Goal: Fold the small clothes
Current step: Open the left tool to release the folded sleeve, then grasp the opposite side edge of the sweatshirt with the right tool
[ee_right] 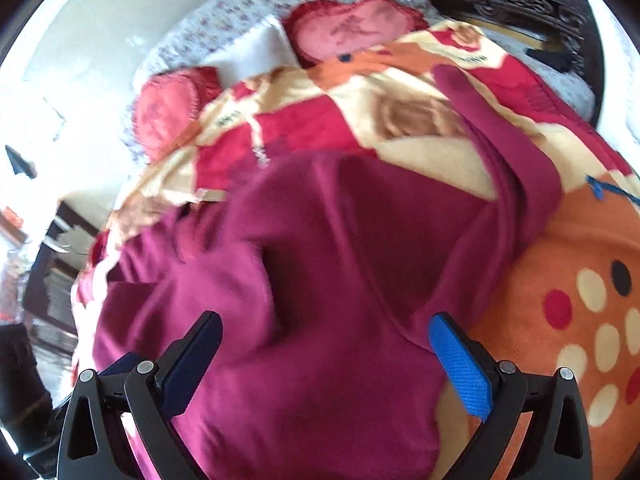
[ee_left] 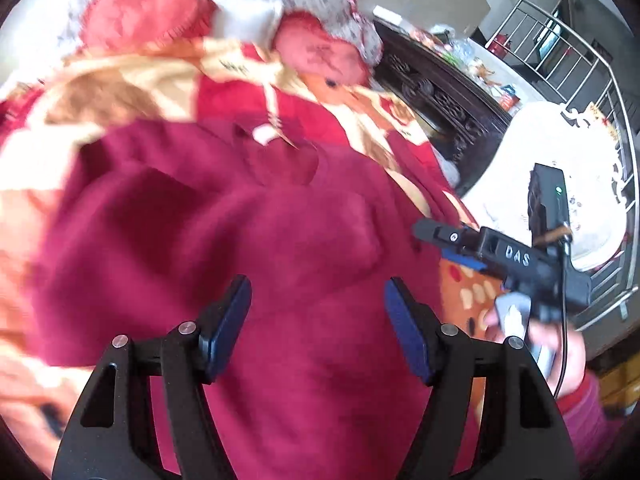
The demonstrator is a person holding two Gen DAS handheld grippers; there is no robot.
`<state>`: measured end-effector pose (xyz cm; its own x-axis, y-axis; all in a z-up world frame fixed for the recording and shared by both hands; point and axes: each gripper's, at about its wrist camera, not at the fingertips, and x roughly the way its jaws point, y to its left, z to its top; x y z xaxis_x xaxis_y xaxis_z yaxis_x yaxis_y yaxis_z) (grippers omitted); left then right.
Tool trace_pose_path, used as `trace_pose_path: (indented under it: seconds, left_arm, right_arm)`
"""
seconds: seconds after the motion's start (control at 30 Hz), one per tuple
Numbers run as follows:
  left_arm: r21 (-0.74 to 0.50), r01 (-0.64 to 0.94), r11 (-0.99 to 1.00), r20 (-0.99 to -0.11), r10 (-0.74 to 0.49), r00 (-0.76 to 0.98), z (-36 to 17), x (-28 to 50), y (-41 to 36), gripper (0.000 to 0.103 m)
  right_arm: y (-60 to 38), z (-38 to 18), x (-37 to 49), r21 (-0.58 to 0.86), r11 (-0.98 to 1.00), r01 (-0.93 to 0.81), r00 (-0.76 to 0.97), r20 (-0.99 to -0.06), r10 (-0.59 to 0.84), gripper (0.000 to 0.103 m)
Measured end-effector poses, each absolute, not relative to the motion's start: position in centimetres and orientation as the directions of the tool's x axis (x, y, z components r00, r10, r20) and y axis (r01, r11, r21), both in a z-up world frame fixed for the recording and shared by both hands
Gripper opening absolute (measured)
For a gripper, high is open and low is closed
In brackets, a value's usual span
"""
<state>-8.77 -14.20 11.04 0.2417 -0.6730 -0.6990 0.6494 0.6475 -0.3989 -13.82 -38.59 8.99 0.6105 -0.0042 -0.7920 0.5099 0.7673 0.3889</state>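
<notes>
Lay spread across a patterned fleece blanket [ee_right: 420, 120] on a bed: a maroon knit garment [ee_right: 340, 260], soft and rumpled, one long sleeve [ee_right: 500, 140] trailing up and away over the blanket's cream and red patches. Showed a small white neck label [ee_left: 264, 135] only in the left wrist view. Beyond the garment, two round pink cushions with frilled edges [ee_right: 352, 30] and a white pillow [ee_right: 252, 54] against floral bedding. Behind those, a dark carved wooden headboard [ee_left: 440, 96].

Hung over the garment with jaws wide apart and nothing between the blue pads: the left gripper [ee_left: 318, 320]. Likewise spread and empty: the right gripper [ee_right: 326, 360], its pads clear of the cloth below. Seen from the left wrist alone: that right gripper's black body out at the bed's edge [ee_left: 500, 256], a hand [ee_left: 560, 352] in a pink sleeve on its handle, and past it a white table [ee_left: 540, 184] and a steel railing [ee_left: 580, 56]. Seen from the right wrist alone: a large orange patch of blanket with cream, red and black spots [ee_right: 580, 300], just beside the garment's hem. Nothing lay on top of the garment; both views blurred.
</notes>
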Motion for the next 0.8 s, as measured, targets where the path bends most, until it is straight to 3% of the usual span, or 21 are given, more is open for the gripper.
trace_pose_path:
  seconds: [0.13,0.2,0.33,0.4,0.47,0.63,0.8]
  left_arm:
    - [-0.261,0.593,0.762,-0.714,-0.565,0.413,11.6,-8.0,-9.1,0.069]
    - [-0.254,0.533,0.807,-0.734,-0.520,0.438,10.7,-6.8,-7.3,0.069]
    - [-0.346,0.384,0.856,-0.769,-0.493,0.406,8.3,-4.8,-3.7,0.069]
    - [-0.354,0.348,0.868,-0.773,-0.481,0.414,7.7,-4.8,-2.8,0.069]
    - [-0.357,0.321,0.877,-0.772,-0.470,0.427,7.4,-4.6,-2.3,0.069]
    - [-0.383,0.299,0.874,-0.772,-0.480,0.416,7.1,-4.6,-1.7,0.069]
    - [-0.367,0.321,0.873,-0.782,-0.476,0.402,6.3,-5.1,-2.6,0.069]
  right_arm:
    - [-37.6,9.0,-11.8,0.383,0.810,0.444,0.636,-0.771,0.016,0.102]
    - [-36.8,8.5,-10.3,0.334,0.850,0.406,0.625,-0.781,0.009,0.100]
    - [-35.9,6.7,-7.0,0.199,0.911,0.362,0.585,-0.809,-0.055,0.062]
    - [-35.6,6.1,-6.1,0.150,0.925,0.348,0.579,-0.811,-0.086,0.059]
    - [-35.0,6.6,-6.0,0.108,0.946,0.306,0.607,-0.787,-0.106,0.012]
    - [-34.9,9.2,-7.6,0.113,0.962,0.249,0.642,-0.763,-0.076,0.006]
    - [-38.0,11.6,-10.8,0.056,0.930,0.364,0.636,-0.745,-0.204,0.006]
